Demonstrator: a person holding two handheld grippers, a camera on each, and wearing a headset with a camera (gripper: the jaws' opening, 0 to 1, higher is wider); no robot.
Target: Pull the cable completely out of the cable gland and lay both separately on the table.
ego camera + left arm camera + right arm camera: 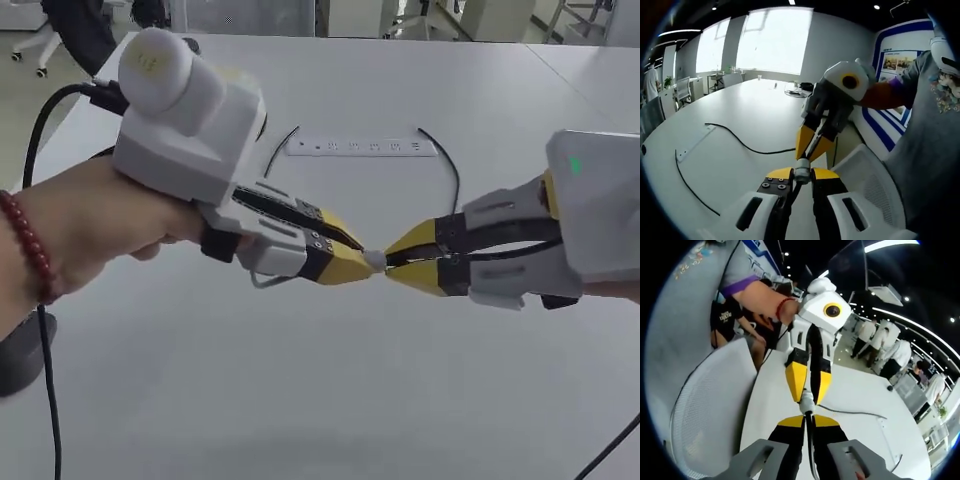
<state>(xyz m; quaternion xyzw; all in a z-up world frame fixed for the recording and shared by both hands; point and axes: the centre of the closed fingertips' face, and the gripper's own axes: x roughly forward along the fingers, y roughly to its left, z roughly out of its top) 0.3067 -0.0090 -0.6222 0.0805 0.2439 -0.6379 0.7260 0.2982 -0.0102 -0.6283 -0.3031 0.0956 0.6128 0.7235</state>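
A small whitish cable gland (374, 261) hangs above the table between two yellow-tipped grippers that meet tip to tip. My left gripper (362, 258), held by a hand with a red bead bracelet, is shut on the gland (801, 169). My right gripper (392, 262) comes in from the right and is shut on the black cable (809, 432) right at the gland (807, 401). The cable (457, 180) arcs away from there across the table (750, 146).
A white power strip (360, 147) lies toward the back of the white table (300, 400), with a thin black cable curve (275, 155) beside its left end. A mesh chair (875, 185) stands by the table edge. Several people (890, 355) stand farther off.
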